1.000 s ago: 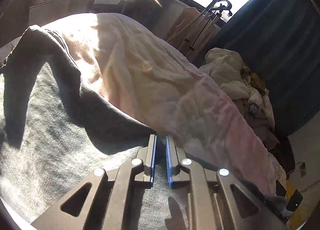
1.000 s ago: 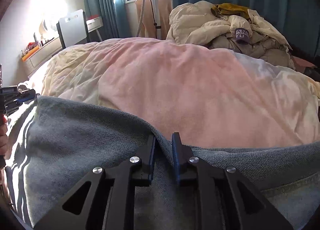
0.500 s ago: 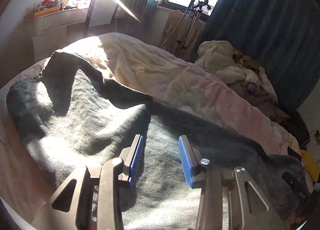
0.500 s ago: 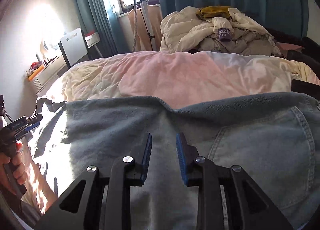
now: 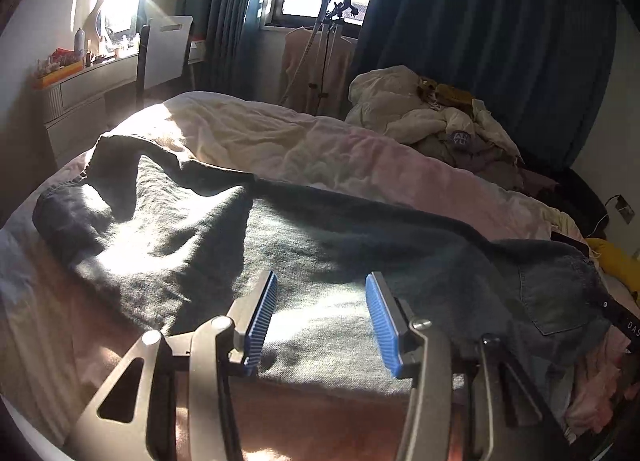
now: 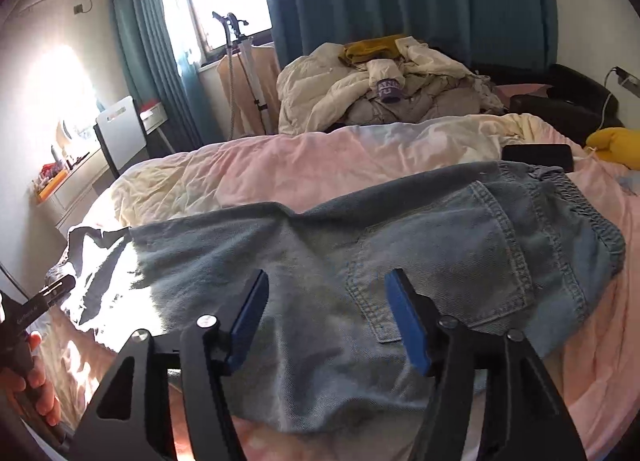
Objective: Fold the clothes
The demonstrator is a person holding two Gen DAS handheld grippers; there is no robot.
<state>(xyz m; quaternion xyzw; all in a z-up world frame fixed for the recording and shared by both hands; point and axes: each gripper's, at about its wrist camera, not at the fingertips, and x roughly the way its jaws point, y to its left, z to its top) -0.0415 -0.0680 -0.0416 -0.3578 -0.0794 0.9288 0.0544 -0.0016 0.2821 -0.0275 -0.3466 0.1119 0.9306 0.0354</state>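
Note:
A pair of blue denim jeans (image 6: 440, 245) lies folded lengthwise across the pink bed cover (image 6: 320, 165), waistband and back pocket to the right. It also shows in the left wrist view (image 5: 280, 253), leg ends at the left in sunlight. My left gripper (image 5: 320, 301) is open and empty, just above the near edge of the jeans. My right gripper (image 6: 326, 297) is open and empty, above the seat area beside the back pocket. The left gripper's tip and the hand holding it show at the far left of the right wrist view (image 6: 36, 309).
A heap of pale bedding and clothes (image 6: 380, 89) lies at the bed's far end. A black phone (image 6: 536, 157) lies on the cover beyond the waistband, a yellow item (image 6: 616, 145) to its right. A garment steamer stand (image 6: 244, 69), chair (image 6: 120, 137) and desk (image 5: 80, 81) stand by the window.
Both grippers let go of the jeans' folded edge, opened wide and drew back toward me. The jeans now lie flat on the bed.

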